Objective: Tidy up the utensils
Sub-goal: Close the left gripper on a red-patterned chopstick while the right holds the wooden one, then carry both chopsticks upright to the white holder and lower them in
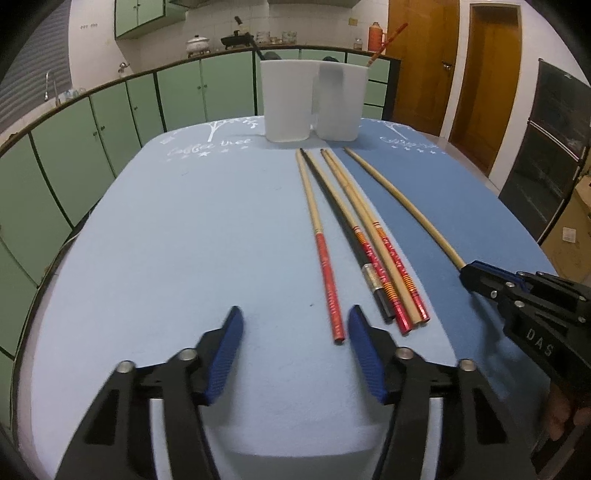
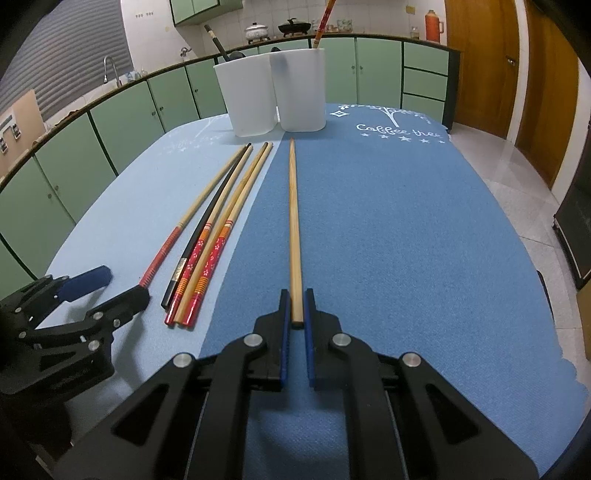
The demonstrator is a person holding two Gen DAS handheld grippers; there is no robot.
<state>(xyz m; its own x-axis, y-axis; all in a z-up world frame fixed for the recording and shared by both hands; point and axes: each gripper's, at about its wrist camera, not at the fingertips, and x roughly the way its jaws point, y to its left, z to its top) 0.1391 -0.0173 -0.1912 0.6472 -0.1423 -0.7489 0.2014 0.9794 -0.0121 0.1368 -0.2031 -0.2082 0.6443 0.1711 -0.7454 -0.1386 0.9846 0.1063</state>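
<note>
Blue-clothed table [image 2: 406, 229] bearing two white holders [image 2: 273, 96], five grouped chopsticks [image 2: 207, 236], one plain chopstick [image 2: 294, 229]

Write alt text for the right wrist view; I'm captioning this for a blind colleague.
The right gripper has its jaws closed around the near end of a plain wooden chopstick lying on a blue tablecloth. Five more chopsticks lie to its left, before two white holders.

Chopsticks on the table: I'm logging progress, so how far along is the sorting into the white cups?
Done: one red-patterned chopstick already stands in the right white cup, and a dark utensil in the left cup. In hand: the right gripper is closed on the plain wooden chopstick, whose length lies along the table. Left: five chopsticks lie loose; the left gripper is open and empty.
</note>
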